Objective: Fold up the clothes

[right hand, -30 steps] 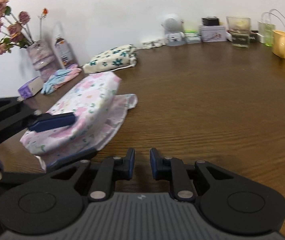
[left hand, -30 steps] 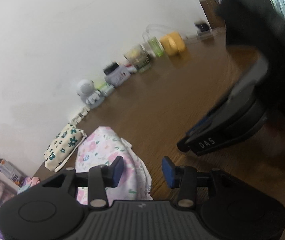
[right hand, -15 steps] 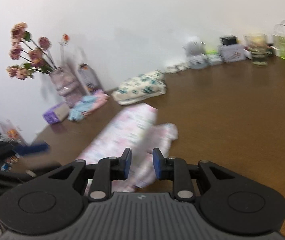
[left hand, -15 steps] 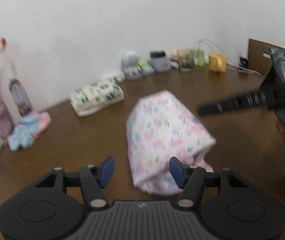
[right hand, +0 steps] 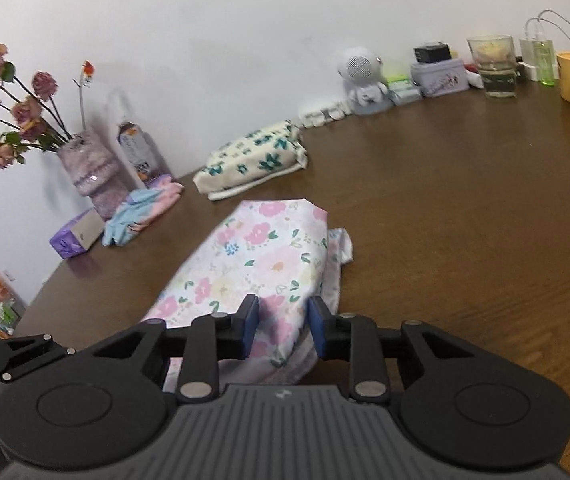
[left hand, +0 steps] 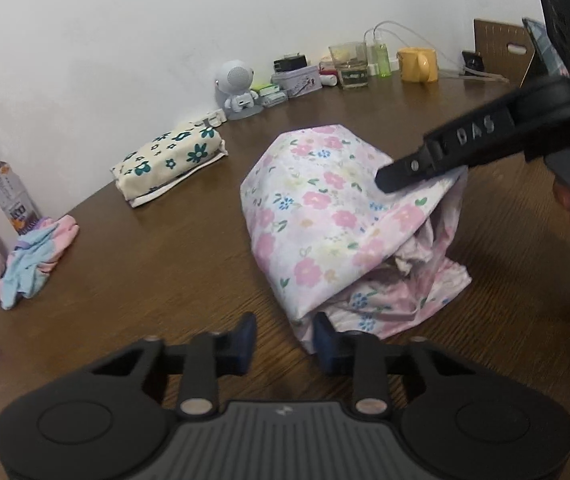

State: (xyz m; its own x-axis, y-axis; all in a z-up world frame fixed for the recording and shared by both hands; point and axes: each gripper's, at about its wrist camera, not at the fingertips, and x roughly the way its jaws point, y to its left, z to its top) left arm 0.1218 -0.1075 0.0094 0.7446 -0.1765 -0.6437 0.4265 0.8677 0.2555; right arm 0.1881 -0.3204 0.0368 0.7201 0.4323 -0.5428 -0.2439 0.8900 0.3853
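The pink floral garment (left hand: 325,216) lies half-folded in a loose bundle near the middle of the brown counter (left hand: 165,264), its top layer doubled over a crumpled lower layer that spills out on one side. A second ago it lay flatter and farther to the left in the right wrist view; now it fills the space just ahead of that camera.

The right gripper (right hand: 283,330) has its fingers (right hand: 249,326) slightly apart with a fold of the garment between them; whether the pads actually pinch the cloth cannot be told. In the left wrist view its tip rests on the bundle's upper right edge.

The left gripper (left hand: 284,342) has just been closing. Its fingers (left hand: 245,340) stand a little apart above bare wood, and the garment's near corner touches or overlaps the right-hand one. Half a second ago they were spread much wider.

Behind lies a folded cream cloth with green flowers (left hand: 169,162), and by the wall a crumpled blue-and-pink cloth (left hand: 35,258).
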